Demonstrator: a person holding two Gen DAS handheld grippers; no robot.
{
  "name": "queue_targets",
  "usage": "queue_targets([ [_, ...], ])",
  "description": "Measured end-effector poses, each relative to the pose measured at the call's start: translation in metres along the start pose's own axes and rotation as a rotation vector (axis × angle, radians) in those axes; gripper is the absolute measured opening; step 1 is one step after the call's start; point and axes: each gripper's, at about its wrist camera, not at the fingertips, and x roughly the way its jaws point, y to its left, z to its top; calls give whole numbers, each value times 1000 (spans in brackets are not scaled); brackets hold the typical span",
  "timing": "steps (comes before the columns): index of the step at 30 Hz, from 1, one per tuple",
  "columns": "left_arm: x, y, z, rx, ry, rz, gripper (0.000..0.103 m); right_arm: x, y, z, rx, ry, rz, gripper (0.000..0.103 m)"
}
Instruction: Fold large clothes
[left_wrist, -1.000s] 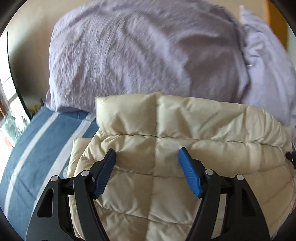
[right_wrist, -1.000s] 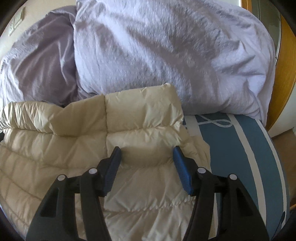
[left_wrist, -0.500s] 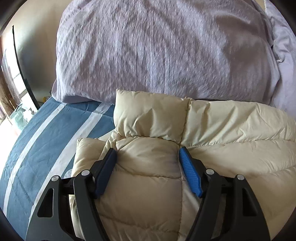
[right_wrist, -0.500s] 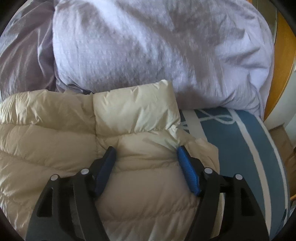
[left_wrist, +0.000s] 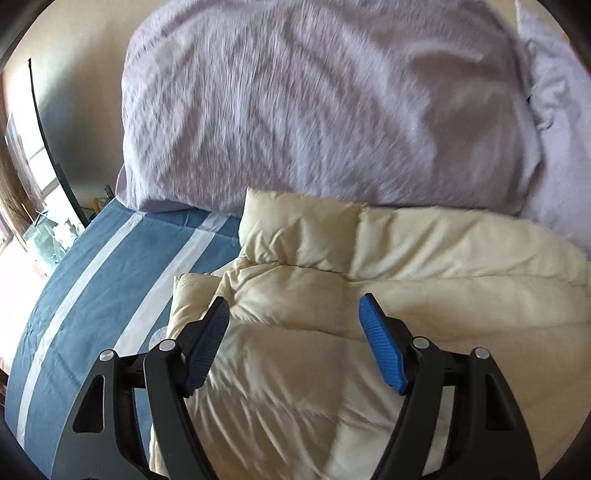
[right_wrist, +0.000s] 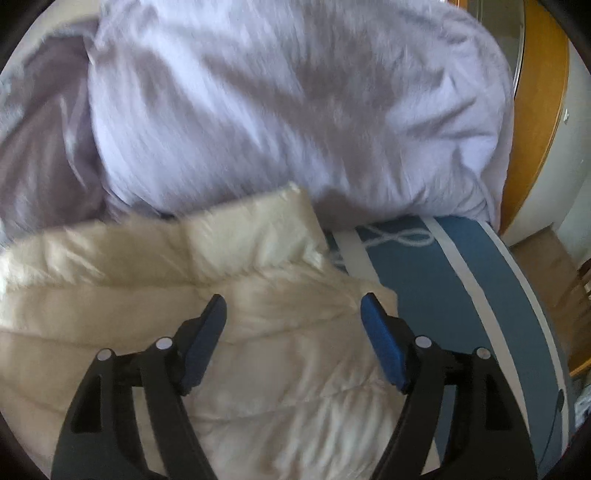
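my right gripper jaws are opening off the cream puffer jacket they pinched a second ago, left gripper wide with nothing in it, jacket lying under and just ahead of both on the striped bedspread, so this fold looks set.

No readable text, label or number anywhere; a pale round mark on the bedsheet is illegible.
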Motion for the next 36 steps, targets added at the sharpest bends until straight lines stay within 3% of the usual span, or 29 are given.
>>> queue_targets([
  [3, -23, -21, 3, 0, -13, -48, 75, -21, 26, 6, -35, -24, 87, 80],
  [7, -37, -62, 4, 28, -37, -107, 78, -37, 71, 3, -117, -67, 135, 82],
  [11, -28, -92, 4, 67, -20, -102, 78, -36, 97, 5, -133, -72, 163, 82],
  [20, -13, -118, 9, 110, -62, -66, 78, -16, 119, 7, -158, -60, 183, 82],
  [23, 2, -120, 7, 119, -47, -32, 78, -2, 125, 4, -168, -34, 165, 82],
  [36, 38, -123, 3, 99, -13, -25, 79, 30, 127, -3, -141, 30, 161, 83],
])
